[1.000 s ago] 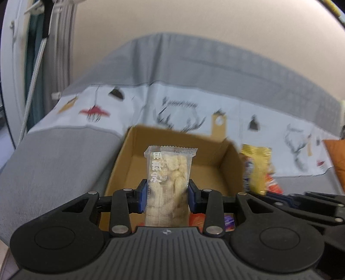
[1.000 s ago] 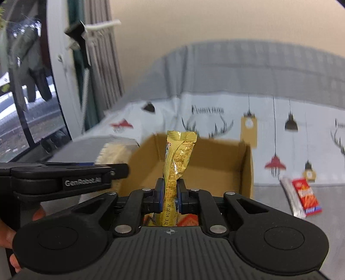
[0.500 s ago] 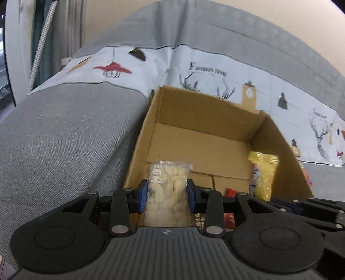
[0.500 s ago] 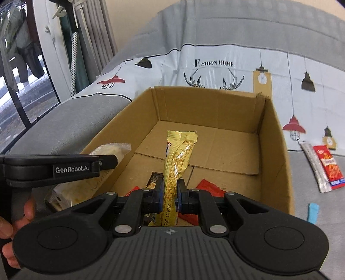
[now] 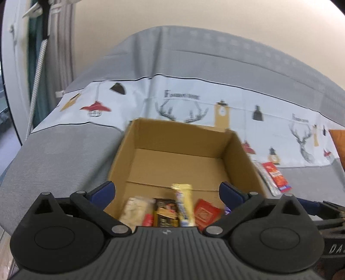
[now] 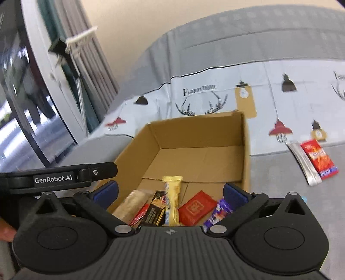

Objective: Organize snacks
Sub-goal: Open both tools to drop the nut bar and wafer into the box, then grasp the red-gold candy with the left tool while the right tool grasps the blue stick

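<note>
In the left wrist view, the left gripper point(image 5: 166, 190) has just sprung wide, holding nothing; the pale cracker packet point(image 5: 138, 207) lies in the open brown cardboard box point(image 5: 179, 140). In the right wrist view, the right gripper point(image 6: 171, 191) has likewise just opened wide, empty; the yellow foil snack bar point(image 6: 172, 199) lies in the box point(image 6: 198, 133).

Home living room, by the look of it; grey fabric sofa point(image 5: 64, 155) fills the view ahead of the claw, draped with a white printed throw point(image 5: 248, 107) showing antlers, lamps and the words "Fashion Home"; pleated curtains point(image 6: 90, 71) and a large window point(image 6: 19, 120) off to the left; plain cream wall point(image 5: 194, 15) behind the sofa back.
</note>
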### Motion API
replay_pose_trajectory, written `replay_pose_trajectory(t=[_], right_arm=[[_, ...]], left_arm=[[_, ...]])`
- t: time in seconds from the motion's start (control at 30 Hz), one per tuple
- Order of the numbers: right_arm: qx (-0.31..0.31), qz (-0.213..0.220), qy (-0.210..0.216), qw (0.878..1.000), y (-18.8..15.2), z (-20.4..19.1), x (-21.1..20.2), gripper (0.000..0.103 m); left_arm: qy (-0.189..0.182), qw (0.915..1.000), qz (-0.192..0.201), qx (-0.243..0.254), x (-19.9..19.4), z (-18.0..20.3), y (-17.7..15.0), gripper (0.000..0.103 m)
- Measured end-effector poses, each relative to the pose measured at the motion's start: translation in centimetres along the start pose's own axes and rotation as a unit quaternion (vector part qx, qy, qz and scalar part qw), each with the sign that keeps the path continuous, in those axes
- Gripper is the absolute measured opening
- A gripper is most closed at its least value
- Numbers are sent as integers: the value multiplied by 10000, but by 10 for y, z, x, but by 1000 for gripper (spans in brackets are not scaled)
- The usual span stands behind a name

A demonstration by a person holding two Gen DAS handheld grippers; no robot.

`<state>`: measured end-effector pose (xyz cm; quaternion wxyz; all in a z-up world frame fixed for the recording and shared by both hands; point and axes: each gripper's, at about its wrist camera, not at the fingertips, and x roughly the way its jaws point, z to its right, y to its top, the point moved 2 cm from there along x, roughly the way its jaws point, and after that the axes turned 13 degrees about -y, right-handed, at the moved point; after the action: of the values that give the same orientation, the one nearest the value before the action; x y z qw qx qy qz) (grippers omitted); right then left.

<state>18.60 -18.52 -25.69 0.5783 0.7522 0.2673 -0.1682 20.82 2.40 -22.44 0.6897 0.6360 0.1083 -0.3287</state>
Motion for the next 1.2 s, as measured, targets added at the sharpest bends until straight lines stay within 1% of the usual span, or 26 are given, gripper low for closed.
replay_pose_trajectory(t=[0.1,0.2,0.3,0.33,0.37,0.47,0.53,0.6,0.67,0.7,0.77,0.83,0.9,0.93,0.97,1.0,1.07,1.13,1.17,1.2], right_arm=[[84,26,-270,9996,-5,30,-22,103],[566,-91,-714,9958,-16,71,-36,103],[1096,-250,-1476,9826,-30,113,-48,103],[1216,-269,-1669,9781,-34,124,-52,103],[1312,-249,-1708,9762,-37,135,-56,103],[1319,-20,-1577,9786,-46,158,-68,103],[1185,-11,-1376,9834,-48,168,-67,103],[1240,-217,-1173,9851,-48,181,-60,103],[1381,-154,-1209,9829,-50,193,-60,103],[1419,-70,-1231,9822,-51,199,-60,103],[1464,38,-1219,9817,-53,210,-60,102],[1494,49,-1223,9812,-54,218,-55,101],[1452,-55,-1211,9819,-55,225,-47,93],[1424,-144,-1221,9821,-56,228,-42,91],[1409,-232,-1231,9821,-58,231,-38,87],[1401,-316,-1231,9820,-59,234,-32,86],[1424,-427,-1177,9819,-60,239,-24,86],[1441,-471,-1109,9822,-60,242,-18,86],[1432,-502,-1090,9824,-60,243,-14,86],[1411,-537,-1058,9829,-60,243,-10,86]], left_arm=[[-165,9995,-99,270,-2,33,-8,103],[-394,9975,-176,567,2,69,-18,103],[-691,9938,-156,856,5,104,-26,103],[-766,9925,-131,944,7,115,-28,103],[-827,9912,-124,1025,10,126,-30,103],[-997,9874,-138,1221,24,154,-37,102],[-1125,9849,-179,1302,34,170,-42,95],[-1256,9815,-355,1402,48,184,-48,76],[-1441,9760,-503,1556,60,198,-55,67],[-1501,9735,-562,1634,66,202,-59,64],[-1445,9705,-648,1817,81,209,-67,62],[-1312,9679,-841,1971,102,214,-78,57],[-1173,9652,-1147,2038,128,215,-92,45],[-1078,9637,-1290,2072,140,215,-99,40],[-970,9617,-1437,2124,154,214,-107,25],[-870,9580,-1531,2265,166,215,-116,16],[-648,9503,-1578,2604,180,220,-132,16],[-565,9488,-1744,2573,191,218,-139,16],[-426,9482,-1777,2597,198,217,-142,16],[-213,9480,-1690,2690,201,216,-144,16]])
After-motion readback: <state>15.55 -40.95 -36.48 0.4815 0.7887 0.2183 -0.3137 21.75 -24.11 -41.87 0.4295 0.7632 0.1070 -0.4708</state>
